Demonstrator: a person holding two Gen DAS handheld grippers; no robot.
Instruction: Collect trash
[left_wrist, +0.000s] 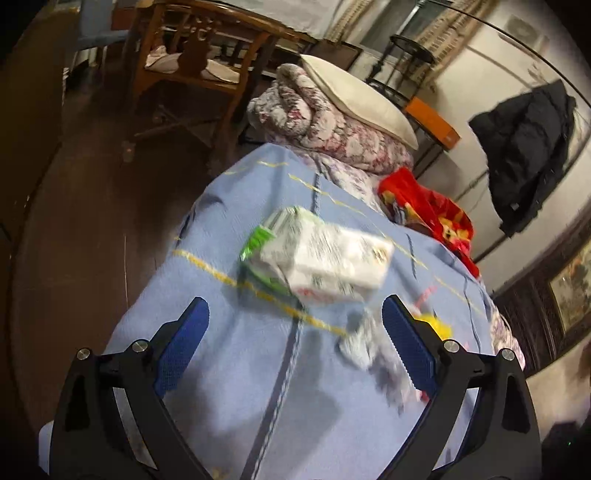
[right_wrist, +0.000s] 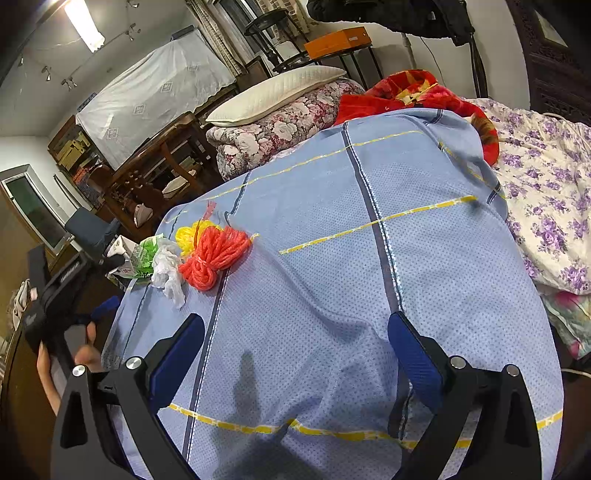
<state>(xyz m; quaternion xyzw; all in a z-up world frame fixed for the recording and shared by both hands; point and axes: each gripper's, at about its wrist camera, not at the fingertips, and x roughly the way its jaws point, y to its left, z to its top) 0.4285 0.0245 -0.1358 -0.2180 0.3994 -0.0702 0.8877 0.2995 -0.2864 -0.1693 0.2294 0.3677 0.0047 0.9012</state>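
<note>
Blue cloth (right_wrist: 332, 229), crossed by yellow and dark stripes, was spread over the bed and filled both views. A folded floral quilt (right_wrist: 273, 133) with a white pillow (right_wrist: 273, 92) on top was seen at the far end, and a red blanket (right_wrist: 417, 96) just right of it. The trash was gathered near the cloth's left edge: a white and green carton (left_wrist: 321, 262), blurred in the left wrist view, lay just ahead of the left gripper (left_wrist: 295, 321), whose jaws were held wide apart with nothing between them. An orange yarn bundle (right_wrist: 216, 256), a yellow one (right_wrist: 190, 236) and a crumpled white wrapper (right_wrist: 168, 271) lay beside the carton. The right gripper (right_wrist: 295, 343) was held over bare cloth, its jaws likewise apart.
</note>
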